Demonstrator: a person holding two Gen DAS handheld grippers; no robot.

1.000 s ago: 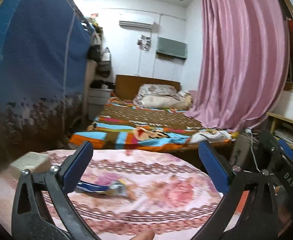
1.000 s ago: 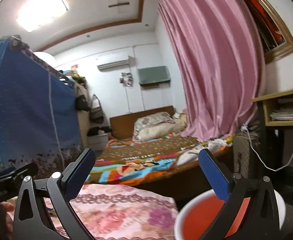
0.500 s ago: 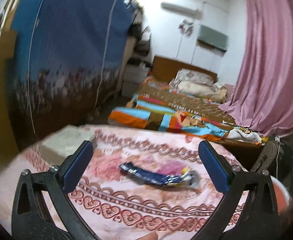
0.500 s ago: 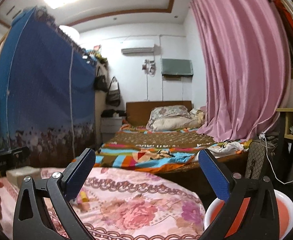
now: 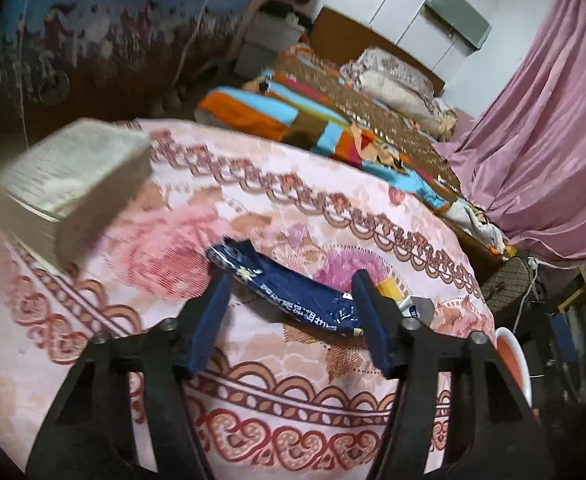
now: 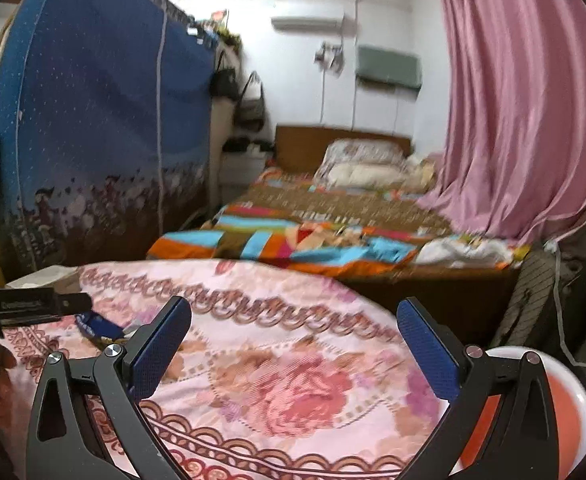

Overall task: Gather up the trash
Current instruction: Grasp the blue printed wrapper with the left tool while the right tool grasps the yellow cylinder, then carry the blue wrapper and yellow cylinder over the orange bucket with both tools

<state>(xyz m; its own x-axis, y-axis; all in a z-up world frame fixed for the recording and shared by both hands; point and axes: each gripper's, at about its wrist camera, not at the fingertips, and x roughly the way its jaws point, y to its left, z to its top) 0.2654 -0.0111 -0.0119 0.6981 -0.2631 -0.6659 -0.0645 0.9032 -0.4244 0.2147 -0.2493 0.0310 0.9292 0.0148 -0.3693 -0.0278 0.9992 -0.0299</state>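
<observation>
Both left tool (image 5: 291, 300) jaws closing around wrapper (image 5: 293, 300).

The blue wrapper (image 5: 293, 300) lies partly behind the fingers of the left hand-held gripper (image 5: 291, 304), whose jaws are closing around it; its right end is covered by the right finger, and whether the pads touch it cannot be told. Its white lettering is too smeared to read. In the right wrist view only a small piece of it shows at lower left, under the black bar of the other tool. The pale box (image 5: 73, 176) at the left of the left wrist view is motion-blurred. The red and white bucket (image 6: 565, 412) is cut by the frame's lower right edge and screened by the right hand-held gripper (image 6: 293, 344).
</observation>
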